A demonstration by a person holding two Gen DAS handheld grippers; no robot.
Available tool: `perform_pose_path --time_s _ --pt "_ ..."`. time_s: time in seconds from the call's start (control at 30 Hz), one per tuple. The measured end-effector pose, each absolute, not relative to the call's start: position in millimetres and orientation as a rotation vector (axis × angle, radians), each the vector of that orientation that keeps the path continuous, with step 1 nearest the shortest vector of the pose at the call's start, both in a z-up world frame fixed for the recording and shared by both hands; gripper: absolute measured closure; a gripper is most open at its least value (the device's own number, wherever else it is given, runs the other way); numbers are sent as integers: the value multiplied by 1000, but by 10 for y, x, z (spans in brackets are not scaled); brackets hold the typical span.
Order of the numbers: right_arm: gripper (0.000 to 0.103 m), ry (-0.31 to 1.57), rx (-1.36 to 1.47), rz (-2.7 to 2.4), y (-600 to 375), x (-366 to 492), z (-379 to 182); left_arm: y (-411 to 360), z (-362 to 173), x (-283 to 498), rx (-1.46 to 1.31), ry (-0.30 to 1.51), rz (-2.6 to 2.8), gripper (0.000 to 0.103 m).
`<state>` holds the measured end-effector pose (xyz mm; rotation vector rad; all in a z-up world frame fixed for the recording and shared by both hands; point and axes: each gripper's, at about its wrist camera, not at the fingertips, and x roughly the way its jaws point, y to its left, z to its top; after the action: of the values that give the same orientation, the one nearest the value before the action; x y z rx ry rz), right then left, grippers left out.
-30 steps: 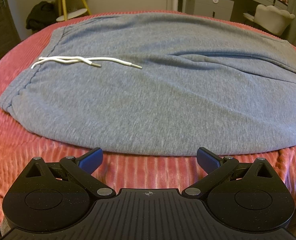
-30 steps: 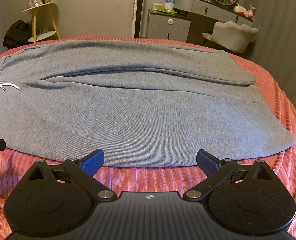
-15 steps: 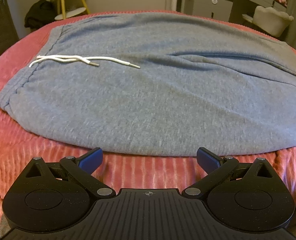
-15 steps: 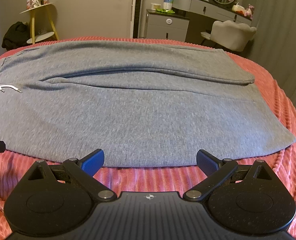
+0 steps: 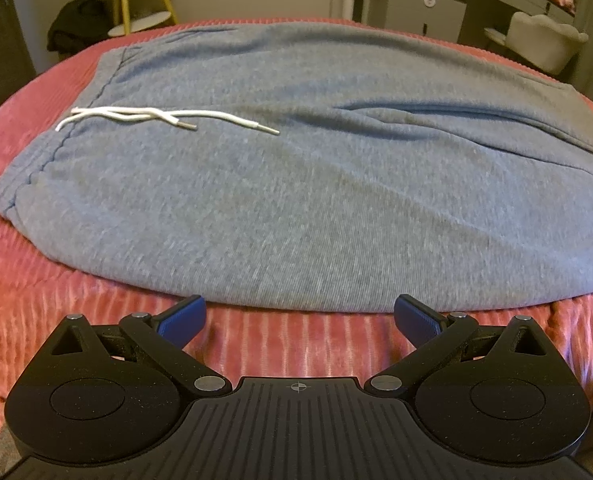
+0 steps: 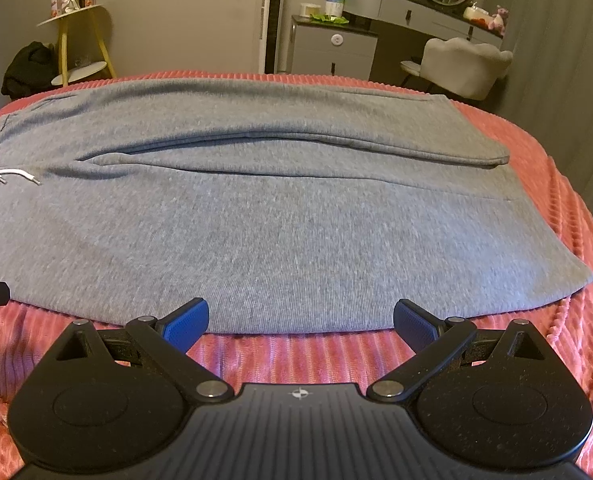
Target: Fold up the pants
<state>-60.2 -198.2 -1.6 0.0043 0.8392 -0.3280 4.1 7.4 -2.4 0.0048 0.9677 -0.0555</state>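
Pants (image 6: 280, 216) lie flat across the pink ribbed bedspread (image 6: 296, 356), waistband to the left with the white drawstring (image 5: 152, 118) loose on top, legs running right. Left gripper (image 5: 298, 320) and right gripper (image 6: 300, 322) both sit at the near edge — jaws spread wide, nothing between them, not touching the fabric.

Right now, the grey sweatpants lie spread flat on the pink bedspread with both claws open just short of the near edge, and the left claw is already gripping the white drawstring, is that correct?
Not quite. The left claw grips nothing: the left wrist view shows the white drawstring lying loose on the grey sweatpants, well beyond its open fingers. The rest holds: the sweatpants lie flat on the pink bedspread, and the right claw is open too.
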Motion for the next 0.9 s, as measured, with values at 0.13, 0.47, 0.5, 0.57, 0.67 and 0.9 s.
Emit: perform_pose_path --time_s 0.13,0.47,0.5,0.57,0.67,0.9 --pt "4 844 4 -330 -1979 -589 -24 85 -22 42 1 968 -58 0" --pt "4 836 10 -325 -1988 -604 -7 83 -26 51 -2 966 -55 0" --pt "4 837 11 -325 -1989 -603 -9 85 -26 46 -1 966 -55 0" --pt "4 839 12 -325 -1989 -598 -11 79 -28 52 1 968 -54 0" --pt "4 840 20 -324 -1998 -595 -8 77 -28 56 5 968 -53 0" --pt "4 838 44 -315 -2021 -608 0 69 -34 58 8 965 -50 0"
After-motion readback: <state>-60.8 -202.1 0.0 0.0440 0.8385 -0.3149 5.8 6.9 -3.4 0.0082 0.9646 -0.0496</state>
